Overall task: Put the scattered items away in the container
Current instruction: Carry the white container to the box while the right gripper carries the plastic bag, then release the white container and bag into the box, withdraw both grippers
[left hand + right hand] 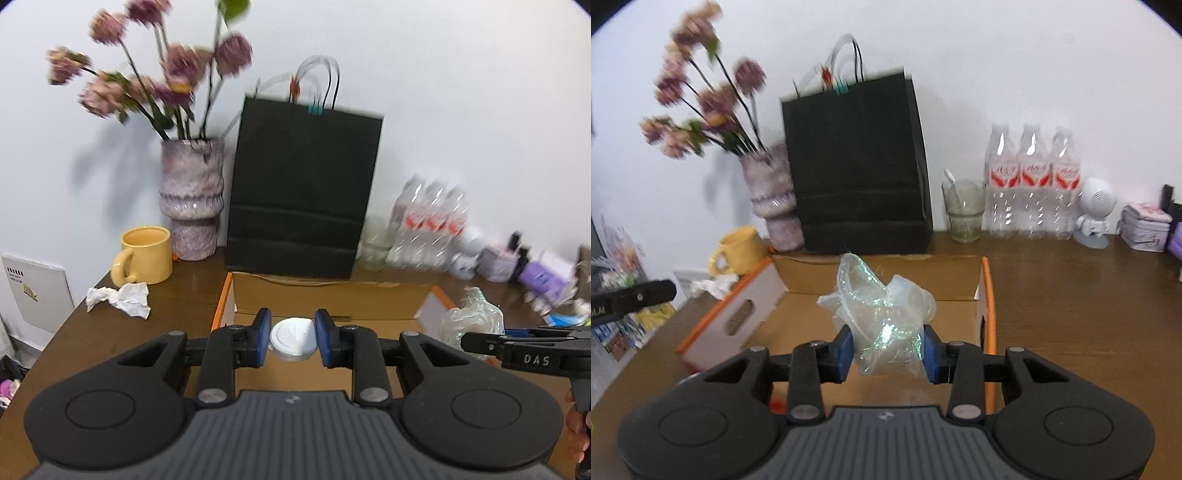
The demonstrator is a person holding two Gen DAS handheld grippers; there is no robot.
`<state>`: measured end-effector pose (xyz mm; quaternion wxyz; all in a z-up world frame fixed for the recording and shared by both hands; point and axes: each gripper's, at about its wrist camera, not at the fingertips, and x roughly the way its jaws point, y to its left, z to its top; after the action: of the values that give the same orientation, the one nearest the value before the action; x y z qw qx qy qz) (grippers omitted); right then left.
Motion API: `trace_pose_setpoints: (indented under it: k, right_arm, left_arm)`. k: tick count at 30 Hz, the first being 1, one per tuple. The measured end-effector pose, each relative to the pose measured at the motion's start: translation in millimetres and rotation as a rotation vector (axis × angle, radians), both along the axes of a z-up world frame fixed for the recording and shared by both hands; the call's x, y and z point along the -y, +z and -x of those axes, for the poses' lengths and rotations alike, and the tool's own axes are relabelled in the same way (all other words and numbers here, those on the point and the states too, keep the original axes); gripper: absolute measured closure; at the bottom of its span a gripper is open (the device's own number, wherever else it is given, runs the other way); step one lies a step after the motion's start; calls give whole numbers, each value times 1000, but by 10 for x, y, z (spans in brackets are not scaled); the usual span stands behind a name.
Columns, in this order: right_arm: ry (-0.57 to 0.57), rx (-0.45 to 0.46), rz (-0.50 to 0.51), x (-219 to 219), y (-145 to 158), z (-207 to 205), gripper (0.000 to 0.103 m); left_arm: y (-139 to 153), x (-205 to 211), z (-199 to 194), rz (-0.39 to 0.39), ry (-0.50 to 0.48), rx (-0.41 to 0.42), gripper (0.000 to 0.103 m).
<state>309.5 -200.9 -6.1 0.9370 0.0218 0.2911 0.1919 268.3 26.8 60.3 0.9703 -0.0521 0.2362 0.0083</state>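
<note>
My left gripper (292, 338) is shut on a white plastic cup lid (293, 339) and holds it over the open cardboard box (332, 291) with orange edges. My right gripper (886, 350) is shut on a crumpled iridescent clear plastic wrapper (879, 306), held over the same box (988, 295). The wrapper also shows in the left wrist view (474, 321), at the box's right side. A crumpled white tissue (120, 298) lies on the brown table left of the box; it also shows in the right wrist view (713, 285).
Behind the box stand a black paper bag (303, 192), a vase of pink flowers (190, 199) and a yellow mug (146, 254). A glass (963, 210), three water bottles (1032, 184), a small white figurine (1095, 212) and tins (1145, 227) line the wall on the right.
</note>
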Motion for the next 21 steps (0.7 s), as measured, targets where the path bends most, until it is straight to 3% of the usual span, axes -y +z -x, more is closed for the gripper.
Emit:
trace_pose_setpoints:
  k: [6,9,12,17,21]
  right_arm:
    - [-29,-150,82,-236,-367,-733,67]
    - [-35,-211,99,-307,-535,-904,66]
    - [-32,-242,124,-359,-616,-986,65]
    - [-33,-259,128,-380,-649,-1008,53]
    - [-21,-272,121,-394,-638,-987,37]
  left_arm:
    - [-406,29,-901,21,6,-240,76]
    - [-651,47,-1155,13,27,-332,76]
    - [-802,67,-1280,5,36,-384,76]
    - [-865,71,-1361,6,32,-422,73]
    - [-845,74,-1316,15,19,-417,37]
